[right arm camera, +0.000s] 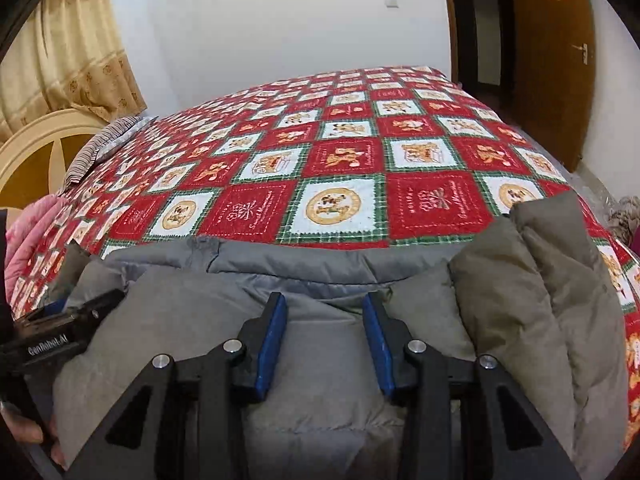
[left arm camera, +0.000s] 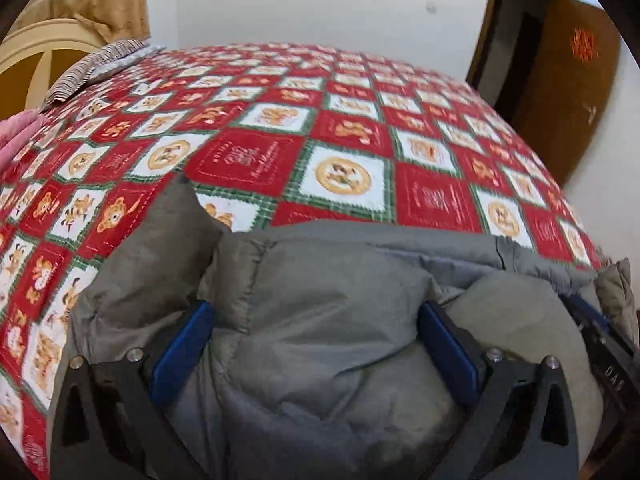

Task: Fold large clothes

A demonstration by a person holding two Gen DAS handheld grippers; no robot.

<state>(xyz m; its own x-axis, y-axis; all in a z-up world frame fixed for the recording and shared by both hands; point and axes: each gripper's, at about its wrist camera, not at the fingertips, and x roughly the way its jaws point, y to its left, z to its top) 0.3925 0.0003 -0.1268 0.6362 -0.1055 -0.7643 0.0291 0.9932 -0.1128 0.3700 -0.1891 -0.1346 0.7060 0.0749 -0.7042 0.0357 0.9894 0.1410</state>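
Note:
A grey padded jacket [left arm camera: 320, 280] lies bunched at the near edge of the bed; it also shows in the right wrist view [right arm camera: 320, 272]. My left gripper [left arm camera: 316, 312] is open wide, its blue pads pressed into the jacket's puffy folds. My right gripper [right arm camera: 325, 304] is open, with a bulge of jacket between its blue pads. An olive-grey fold [right arm camera: 540, 280] stands up at the right. The left gripper shows at the left edge of the right wrist view [right arm camera: 68, 320], and the right gripper at the right edge of the left wrist view [left arm camera: 600, 336].
The bed has a red, white and green checked cover [left arm camera: 340, 140], also in the right wrist view [right arm camera: 340, 160]. A pink cloth [right arm camera: 32, 232] and a striped pillow [right arm camera: 100, 148] lie at the left by the cream headboard [right arm camera: 36, 148]. A brown door [right arm camera: 552, 60] stands at the right.

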